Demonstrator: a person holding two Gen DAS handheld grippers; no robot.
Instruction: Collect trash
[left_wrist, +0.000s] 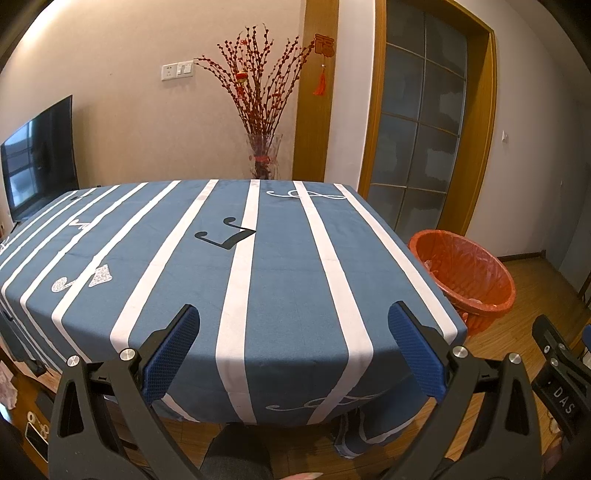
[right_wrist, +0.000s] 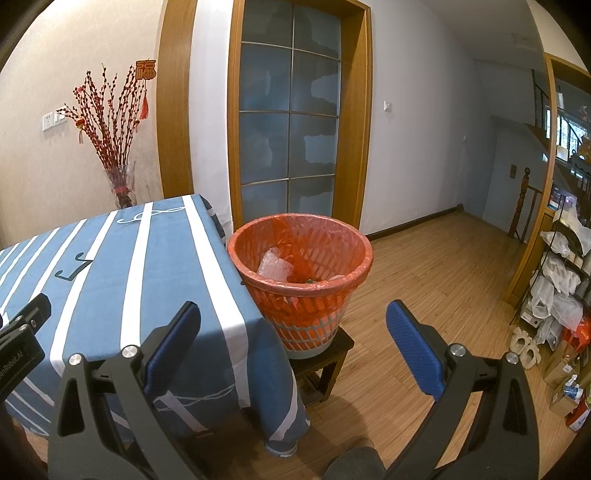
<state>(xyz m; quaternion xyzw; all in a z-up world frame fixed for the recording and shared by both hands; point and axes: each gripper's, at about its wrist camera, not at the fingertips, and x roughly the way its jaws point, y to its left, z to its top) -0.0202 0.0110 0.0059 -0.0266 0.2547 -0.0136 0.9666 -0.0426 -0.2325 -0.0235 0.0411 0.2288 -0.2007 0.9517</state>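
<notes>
A wastebasket with a red bag liner (right_wrist: 301, 258) stands on a small dark stool (right_wrist: 325, 363) beside the table's right edge; it also shows in the left wrist view (left_wrist: 465, 275). Clear bubble wrap (right_wrist: 271, 266) and other scraps lie inside it. My left gripper (left_wrist: 293, 347) is open and empty, held over the near edge of the table with the blue and white striped cloth (left_wrist: 236, 258). My right gripper (right_wrist: 293, 347) is open and empty, held in front of the basket, above the table corner and floor.
A glass vase of red branches (left_wrist: 264, 155) stands behind the table. A TV (left_wrist: 40, 158) is at the left. A glass door (right_wrist: 290, 118) is behind the basket. Shelves with bags and boxes (right_wrist: 561, 295) line the right wall. Wooden floor (right_wrist: 424, 295) lies right of the basket.
</notes>
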